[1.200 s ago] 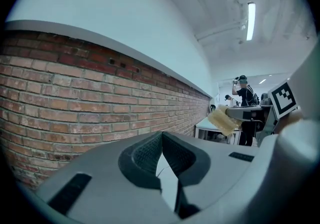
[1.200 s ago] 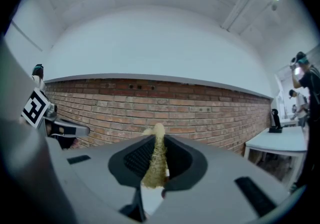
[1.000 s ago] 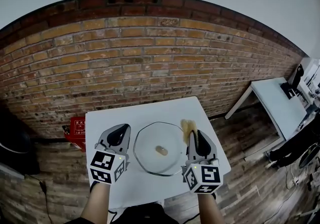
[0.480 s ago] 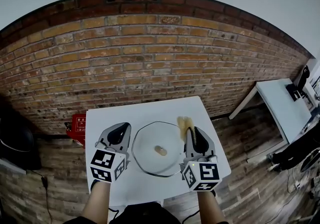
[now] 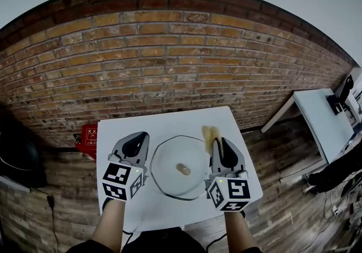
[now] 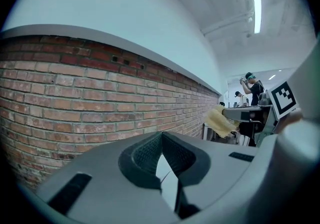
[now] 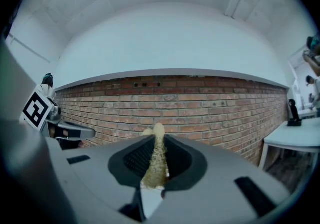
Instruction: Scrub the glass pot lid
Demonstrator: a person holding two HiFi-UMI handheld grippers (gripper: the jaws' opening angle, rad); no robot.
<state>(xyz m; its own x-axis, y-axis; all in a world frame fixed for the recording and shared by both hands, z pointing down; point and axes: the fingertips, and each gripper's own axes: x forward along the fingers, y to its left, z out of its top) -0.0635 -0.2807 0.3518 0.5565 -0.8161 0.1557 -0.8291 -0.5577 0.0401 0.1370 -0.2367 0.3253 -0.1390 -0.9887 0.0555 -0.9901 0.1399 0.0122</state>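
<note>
- While I read the head view, two forearms show at the bottom edge, one tool in each hand, over the near half of the white table [image 5: 169, 124].
- Left gripper [image 5: 137, 145]: jaws together, tips meeting, nothing between them; its own view [image 6: 161, 137] agrees. It is just left of the lid [image 5: 169, 181].
- Right gripper [image 5: 218, 147]: jaws clamped on a yellow sponge [image 5: 210, 134]. In its own view [image 7: 157, 143] the sponge [image 7: 156, 160] fills the gap and pokes out past the tips. It is just right of the lid.
- The lid is glass and lies flat on the table between the two grippers, with the knob [image 5: 182, 168] up at its centre.
- The sponge sits at the lid's far right rim; I cannot tell whether they touch.
- Red box [image 5: 87, 140]: on the floor past the table's left edge, near the wall.
- Brick wall [image 5: 169, 65]: behind the table. A second white table [image 5: 319, 119] stands well apart to the right.
</note>
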